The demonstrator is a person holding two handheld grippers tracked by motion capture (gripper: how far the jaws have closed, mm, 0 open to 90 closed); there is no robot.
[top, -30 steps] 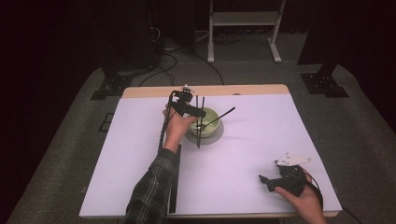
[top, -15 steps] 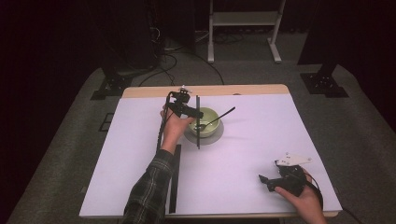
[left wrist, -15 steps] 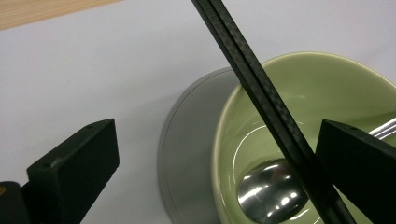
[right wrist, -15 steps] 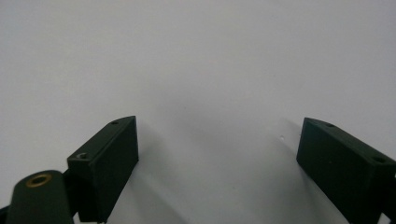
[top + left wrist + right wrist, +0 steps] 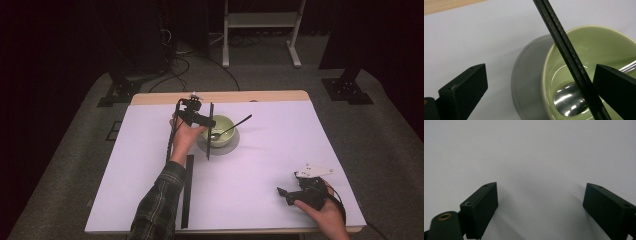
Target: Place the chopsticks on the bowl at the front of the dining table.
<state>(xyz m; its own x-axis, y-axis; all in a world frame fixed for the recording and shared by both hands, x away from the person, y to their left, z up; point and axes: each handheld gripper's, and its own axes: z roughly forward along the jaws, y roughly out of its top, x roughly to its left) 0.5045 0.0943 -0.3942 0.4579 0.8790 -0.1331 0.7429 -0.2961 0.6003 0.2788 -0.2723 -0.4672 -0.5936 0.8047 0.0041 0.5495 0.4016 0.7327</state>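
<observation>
Green, the bowl [image 5: 220, 131] is set on a grey disc [image 5: 204, 144] with a spoon [image 5: 231, 129] inside. Just beside its rim, the left gripper [image 5: 536, 87] is held wide apart, empty. Well apart from the bowl, the right gripper [image 5: 540, 205] is likewise spread, empty.

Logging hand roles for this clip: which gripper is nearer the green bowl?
Left. The left gripper hovers at the green bowl, jaws open over its rim. The right gripper sits far off near the table's front right corner.

High view: above near edge, facing forward-down over bowl [image 5: 220, 131]. Left gripper view: close above bowl [image 5: 584, 72], shared. Right gripper view: close, on bare sheet [image 5: 529, 152], well off bowl.
</observation>
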